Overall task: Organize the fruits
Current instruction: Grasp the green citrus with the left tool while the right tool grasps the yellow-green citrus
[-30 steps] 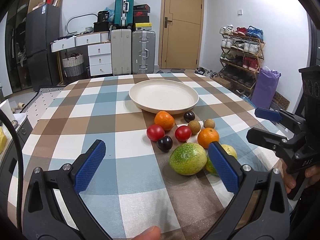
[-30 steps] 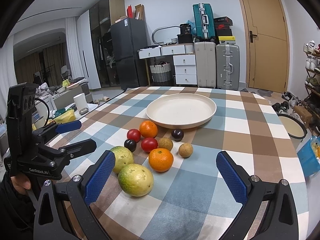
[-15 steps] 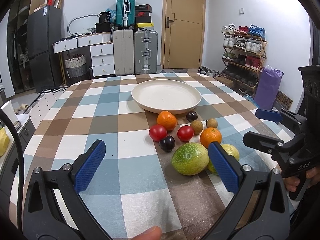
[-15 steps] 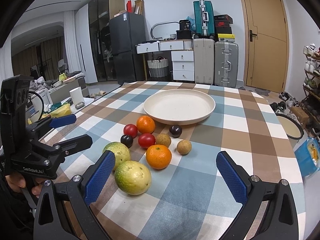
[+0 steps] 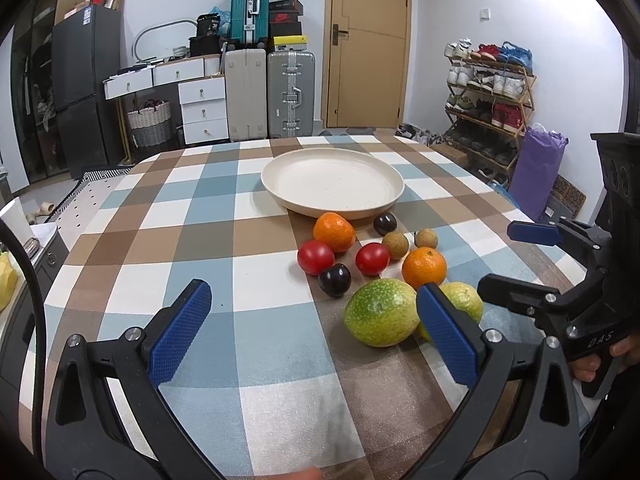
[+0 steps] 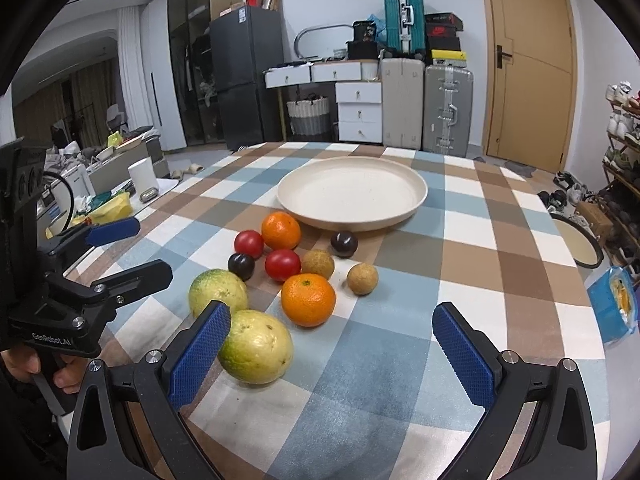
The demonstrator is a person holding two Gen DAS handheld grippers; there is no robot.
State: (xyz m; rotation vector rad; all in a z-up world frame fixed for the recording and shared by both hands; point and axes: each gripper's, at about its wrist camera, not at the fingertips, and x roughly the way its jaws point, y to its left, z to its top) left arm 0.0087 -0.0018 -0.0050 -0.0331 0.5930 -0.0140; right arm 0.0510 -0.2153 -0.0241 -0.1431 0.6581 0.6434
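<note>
An empty cream plate (image 5: 332,184) (image 6: 352,190) stands mid-table. In front of it lie two oranges (image 5: 334,232) (image 6: 308,299), two red tomatoes (image 5: 315,257) (image 6: 283,265), two dark plums (image 5: 334,279) (image 6: 343,243), two brown longans (image 5: 395,245) (image 6: 362,278) and two big green-yellow fruits (image 5: 381,312) (image 6: 256,346). My left gripper (image 5: 314,334) is open and empty, just short and left of the fruits. My right gripper (image 6: 330,354) is open and empty, near the closest green fruit.
The checked tablecloth (image 5: 160,216) covers the table. Each gripper shows in the other's view: right one (image 5: 560,280), left one (image 6: 80,280). Suitcases (image 5: 288,92), drawers and a shoe rack (image 5: 488,92) stand beyond the table.
Both grippers have moved slightly forward toward the fruits, which look a little nearer. Both stay open. No fruit has moved.
</note>
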